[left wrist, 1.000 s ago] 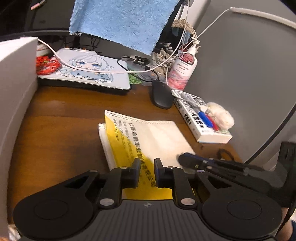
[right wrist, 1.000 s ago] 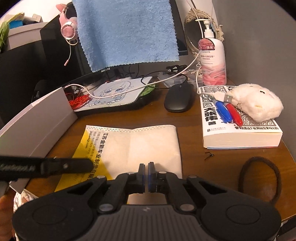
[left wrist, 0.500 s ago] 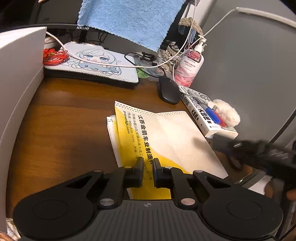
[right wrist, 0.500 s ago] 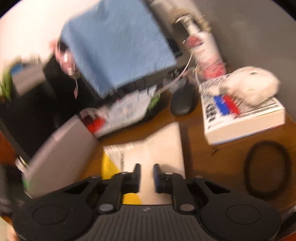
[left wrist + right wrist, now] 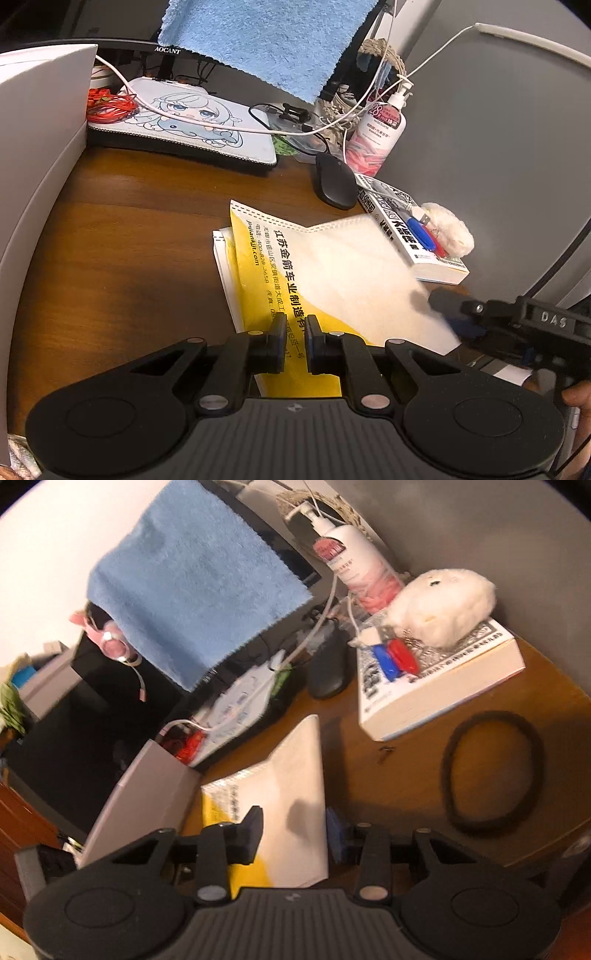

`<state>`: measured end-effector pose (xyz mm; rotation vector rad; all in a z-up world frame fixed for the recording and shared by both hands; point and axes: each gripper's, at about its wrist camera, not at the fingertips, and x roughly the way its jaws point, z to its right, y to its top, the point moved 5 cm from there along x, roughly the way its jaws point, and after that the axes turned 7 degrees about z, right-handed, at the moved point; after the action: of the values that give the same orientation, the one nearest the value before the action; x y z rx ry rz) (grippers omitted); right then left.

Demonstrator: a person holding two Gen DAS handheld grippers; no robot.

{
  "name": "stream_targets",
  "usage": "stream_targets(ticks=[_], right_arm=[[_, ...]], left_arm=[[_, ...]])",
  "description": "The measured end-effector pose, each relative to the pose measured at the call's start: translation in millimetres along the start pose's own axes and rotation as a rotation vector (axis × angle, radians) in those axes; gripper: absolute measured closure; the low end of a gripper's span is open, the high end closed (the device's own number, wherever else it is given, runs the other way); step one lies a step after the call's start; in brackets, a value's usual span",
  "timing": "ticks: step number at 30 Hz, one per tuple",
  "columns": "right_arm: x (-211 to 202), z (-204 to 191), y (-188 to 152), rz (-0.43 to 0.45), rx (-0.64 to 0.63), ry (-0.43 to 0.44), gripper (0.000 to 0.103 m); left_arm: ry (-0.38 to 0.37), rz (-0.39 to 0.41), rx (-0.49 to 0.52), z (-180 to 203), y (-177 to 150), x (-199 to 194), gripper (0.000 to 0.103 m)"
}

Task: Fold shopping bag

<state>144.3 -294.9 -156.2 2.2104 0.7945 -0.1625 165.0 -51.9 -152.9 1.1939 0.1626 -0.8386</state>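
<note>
The shopping bag [image 5: 332, 273] lies folded flat on the wooden desk [image 5: 129, 258], yellow with black print on its left part and white on its right. My left gripper [image 5: 297, 332] hovers over the bag's near yellow edge, its fingers a narrow gap apart with nothing gripped. In the left wrist view my right gripper [image 5: 448, 314] reaches in at the bag's near right corner. From its own camera the right gripper [image 5: 293, 830] is wide open and tilted. The white part of the bag [image 5: 295, 775] shows between its fingers, and its right finger is at the bag's right edge.
A thick book [image 5: 406, 236] with pens and a white plush [image 5: 443, 605] lies right of the bag. A black mouse [image 5: 334, 181], pump bottle [image 5: 376, 136] and mouse pad [image 5: 192, 125] stand behind. A grey box wall [image 5: 37, 147] borders the left. A black hair tie [image 5: 491, 768] lies near the right edge.
My right gripper went from shut to wide open, tilted, and came down at the bag's right near corner. The left gripper kept its narrow gap and drew back a little.
</note>
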Motion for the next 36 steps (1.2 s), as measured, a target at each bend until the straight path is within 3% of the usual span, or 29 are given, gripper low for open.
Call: stream_targets(ticks=[1,10,14,24,36], right_arm=[[1,-3,-1,-0.002,0.005,0.019,0.084],[8,-29,-5,-0.023,0.052,0.186,0.084],[22,-36,-12,-0.059,0.069,0.214,0.084],[37,-38,-25,-0.093,0.062,0.197,0.084],[44,-36,-34,-0.099,-0.001,0.139,0.088]], left_arm=[[0.0,0.001,-0.001,0,0,0,0.091],[-0.005,0.002,-0.013,-3,0,-1,0.091],[-0.013,0.001,-0.024,-5,0,-1,0.091],[-0.017,0.004,-0.027,-7,1,-1,0.091],[-0.016,0.008,-0.045,-11,0,-1,0.101]])
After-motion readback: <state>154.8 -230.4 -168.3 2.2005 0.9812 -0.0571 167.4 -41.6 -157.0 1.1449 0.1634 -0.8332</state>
